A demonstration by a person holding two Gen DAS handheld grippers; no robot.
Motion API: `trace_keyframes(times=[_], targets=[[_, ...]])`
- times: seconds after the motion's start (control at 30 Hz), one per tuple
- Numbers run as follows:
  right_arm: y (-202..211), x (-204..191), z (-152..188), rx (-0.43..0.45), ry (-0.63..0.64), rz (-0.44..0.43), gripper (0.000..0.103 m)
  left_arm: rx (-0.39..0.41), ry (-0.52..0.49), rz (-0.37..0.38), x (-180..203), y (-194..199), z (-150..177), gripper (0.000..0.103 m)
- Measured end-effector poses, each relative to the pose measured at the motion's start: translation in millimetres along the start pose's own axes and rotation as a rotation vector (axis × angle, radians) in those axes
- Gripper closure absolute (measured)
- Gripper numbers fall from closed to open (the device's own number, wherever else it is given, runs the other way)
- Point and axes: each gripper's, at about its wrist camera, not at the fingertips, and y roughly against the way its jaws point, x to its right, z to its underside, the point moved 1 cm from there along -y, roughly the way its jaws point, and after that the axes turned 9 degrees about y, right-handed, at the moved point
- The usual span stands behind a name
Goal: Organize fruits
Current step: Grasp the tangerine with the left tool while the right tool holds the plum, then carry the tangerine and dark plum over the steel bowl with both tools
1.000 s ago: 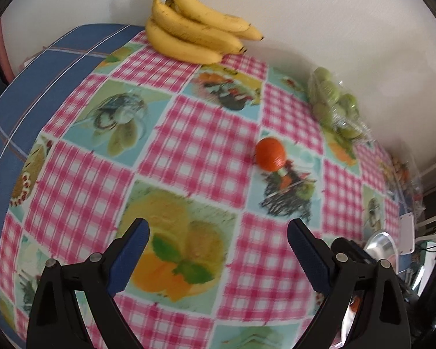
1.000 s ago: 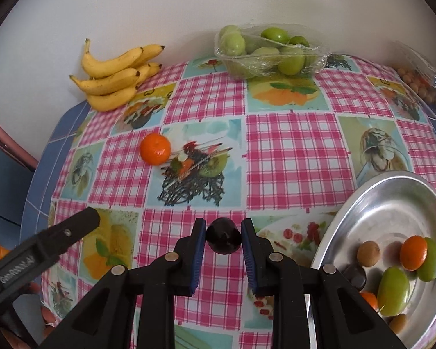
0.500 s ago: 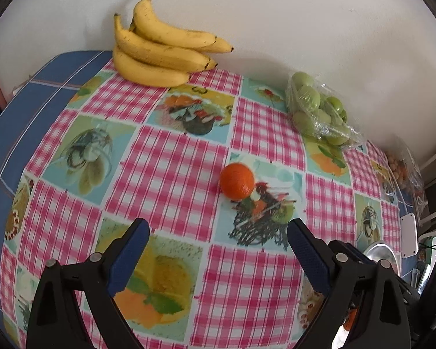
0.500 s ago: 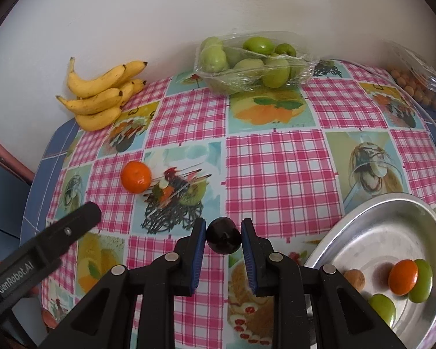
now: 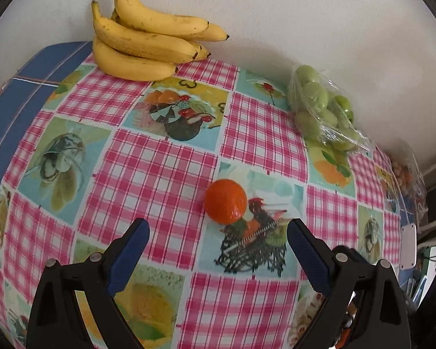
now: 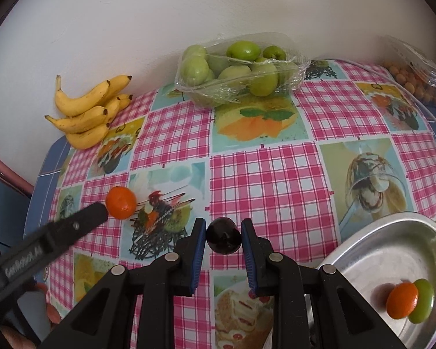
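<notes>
An orange mandarin [image 5: 225, 201] lies on the checked tablecloth, just beyond and between the tips of my left gripper [image 5: 216, 237], which stands open with nothing in it. The same mandarin [image 6: 121, 202] shows in the right wrist view, with one black left finger [image 6: 81, 223] close beside it. My right gripper [image 6: 223, 234] is shut on a dark round plum [image 6: 223, 235] and holds it above the cloth. A metal bowl [image 6: 392, 241] at the lower right holds an orange fruit [image 6: 401, 300] and a green fruit [image 6: 422, 301].
A bunch of bananas [image 5: 142, 46] lies against the wall at the back left. A plastic-wrapped tray of green fruits [image 6: 235, 68] stands at the back middle. A clear box of small brown fruits [image 6: 412, 80] sits at the far right. The blue table edge [image 5: 17, 87] shows left.
Both grippers moved forward over the table. The mandarin now sits close in front of the open left fingers. The bowl slid to the lower right of the right wrist view; the plum stays gripped.
</notes>
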Motion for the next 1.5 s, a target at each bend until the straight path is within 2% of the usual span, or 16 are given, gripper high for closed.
trace_keyframes(times=[0.17, 0.23, 0.3, 0.43, 0.57, 0.7, 1.1, 1.5], targets=[[-11, 4, -1, -0.015, -0.002, 0.004, 0.076, -0.008, -0.026, 0.005, 11, -11, -6, 0.010], [-14, 6, -1, -0.019, -0.004, 0.004, 0.076, -0.018, -0.028, -0.003, 13, -17, -8, 0.022], [-15, 6, -2, -0.020, -0.002, 0.005, 0.076, -0.025, -0.028, -0.011, 14, -22, -10, 0.023], [-14, 7, -4, -0.007, 0.002, 0.007, 0.076, -0.041, -0.016, -0.015, 14, -31, -13, 0.036], [-13, 6, -7, 0.000, -0.001, 0.012, 0.076, -0.049, -0.021, -0.023, 15, -38, -13, 0.044], [-16, 3, -6, -0.008, 0.006, 0.003, 0.076, -0.048, -0.027, -0.032, 16, -39, -13, 0.064], [-18, -1, -3, -0.030, 0.017, 0.008, 0.076, -0.006, 0.010, -0.029, 5, -14, 1, 0.065], [18, -2, 0, 0.005, 0.020, 0.024, 0.076, 0.030, 0.044, -0.030, -14, 21, 34, 0.065]])
